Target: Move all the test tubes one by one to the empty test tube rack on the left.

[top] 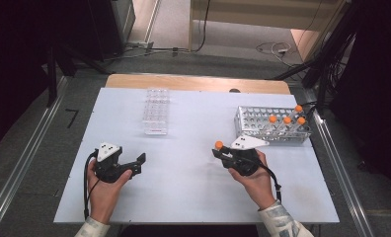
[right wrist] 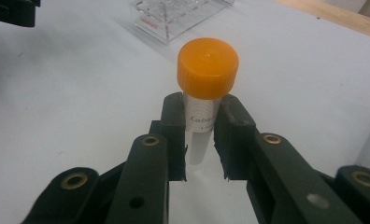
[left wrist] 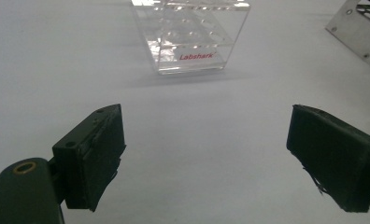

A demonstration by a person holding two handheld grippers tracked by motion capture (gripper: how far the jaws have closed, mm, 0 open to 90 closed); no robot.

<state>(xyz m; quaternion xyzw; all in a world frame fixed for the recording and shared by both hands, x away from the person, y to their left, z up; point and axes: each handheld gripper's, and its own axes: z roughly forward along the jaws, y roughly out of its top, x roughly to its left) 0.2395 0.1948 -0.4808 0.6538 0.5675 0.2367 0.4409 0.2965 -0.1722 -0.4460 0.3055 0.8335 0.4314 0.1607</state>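
**Right tongs carry capped tube, left tongs idle**

Right tongs (right wrist: 199, 140) pinch an orange-capped tube (right wrist: 202, 93) just under its cap, tube upright in the right gripper view, jaws pressed on the clear body from both sides. In the high view the right tongs (top: 222, 152) sit mid-bench toward the right edge, tube (top: 218, 145) lifted off the surface, just in front of the metal rack (top: 253, 129) near the far right corner; that rack holds four more orange-capped tubes (top: 286, 121). Left tongs (left wrist: 206, 154) are spread wide, nothing between them, resting near the front left part of the bench (top: 183, 192). Clear plastic rack (top: 156, 117) stands toward the far edge, left of centre, empty as far as visible.

Likely step: move tube to clear rack. To do it well: keep the pinch firm, tube vertical, line it over one well before lowering, release only once seated. Left tongs could steady the light clear rack.
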